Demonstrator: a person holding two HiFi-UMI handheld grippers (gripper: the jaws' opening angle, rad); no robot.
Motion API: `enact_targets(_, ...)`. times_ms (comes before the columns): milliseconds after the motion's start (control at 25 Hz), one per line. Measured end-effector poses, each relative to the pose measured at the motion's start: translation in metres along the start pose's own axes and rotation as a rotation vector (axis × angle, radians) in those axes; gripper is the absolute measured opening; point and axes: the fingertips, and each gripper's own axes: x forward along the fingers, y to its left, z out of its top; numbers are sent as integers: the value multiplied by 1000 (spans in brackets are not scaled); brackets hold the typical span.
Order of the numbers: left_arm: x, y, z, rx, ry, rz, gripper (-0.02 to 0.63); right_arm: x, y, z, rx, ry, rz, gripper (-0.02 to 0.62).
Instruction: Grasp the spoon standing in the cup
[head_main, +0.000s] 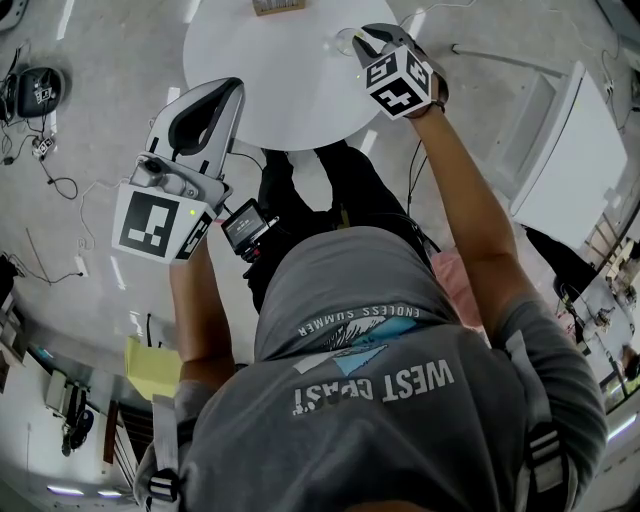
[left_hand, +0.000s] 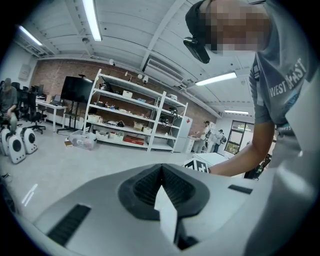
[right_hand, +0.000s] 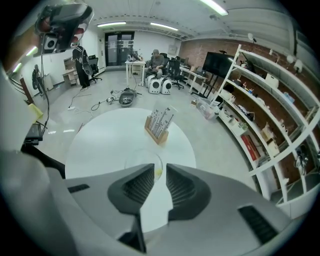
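One white table (right_hand: 107, 142) under right gripper (right_hand: 159, 172), barely apart, likely empty; left gripper (left_hand: 161, 172) closed.

My head camera looked steeply down over my own shoulders onto the round white table (head_main: 260, 90) and the floor (head_main: 90, 200). The camera on my left gripper (left_hand: 161, 169) faced level across the room toward shelves (left_hand: 130, 120), away from the table. The one on my right gripper (right_hand: 160, 168) looked down on that same table (right_hand: 110, 140) from close above.
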Motion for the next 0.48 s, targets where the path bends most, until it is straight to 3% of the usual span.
enact_targets(480,0,1,0,-3,-2,2,3,2,5,3,-63,15,-20,26)
